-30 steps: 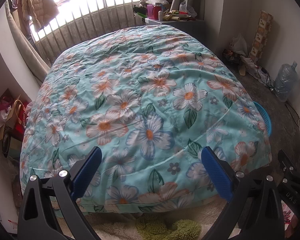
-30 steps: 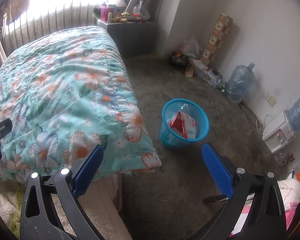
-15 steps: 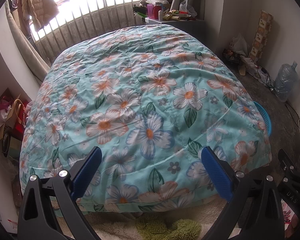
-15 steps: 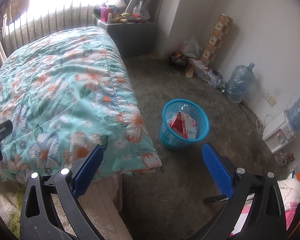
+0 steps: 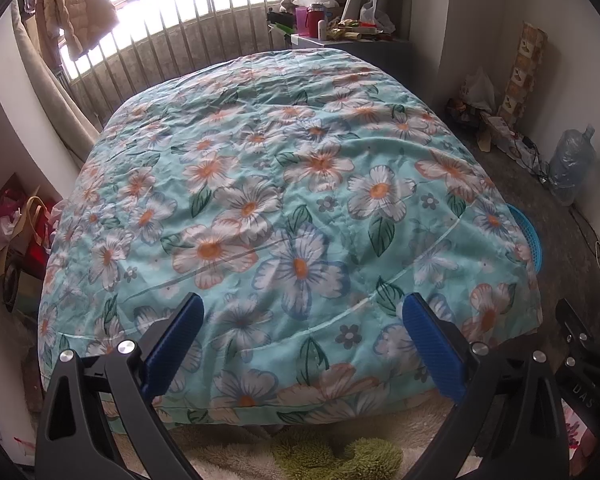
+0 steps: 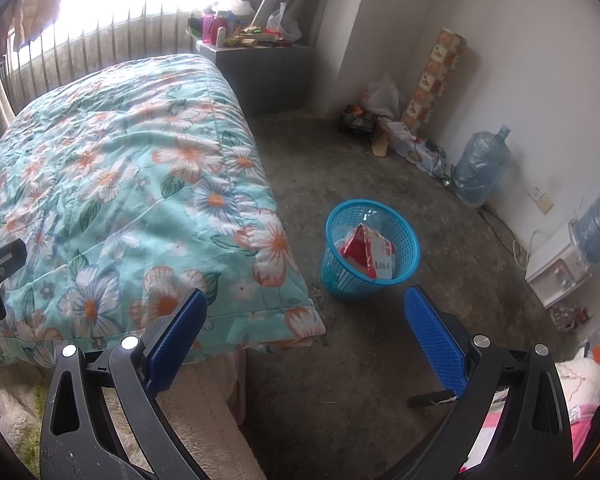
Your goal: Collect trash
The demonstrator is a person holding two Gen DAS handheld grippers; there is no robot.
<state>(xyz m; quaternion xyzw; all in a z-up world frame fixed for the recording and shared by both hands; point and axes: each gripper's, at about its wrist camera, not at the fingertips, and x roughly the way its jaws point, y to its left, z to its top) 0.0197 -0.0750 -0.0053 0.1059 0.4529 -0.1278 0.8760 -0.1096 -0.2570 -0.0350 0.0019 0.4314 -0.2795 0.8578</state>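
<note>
Nothing moved | red carton (image 6: 367,249) in basket (image 6: 342,276) (right view only)

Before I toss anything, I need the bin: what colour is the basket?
Bright blue mesh basket, clearest in the right wrist view.

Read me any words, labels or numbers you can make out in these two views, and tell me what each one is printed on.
"DAS": pale letters on the black body of the right claw, seen at the left wrist view's lower right edge; they may continue out of sight.
Red and white packet in the blue basket: red print, too blurred to read.
Water jug label on the dispenser: blurred, unreadable.
Tall patterned box: pictures only, no legible text.
</note>
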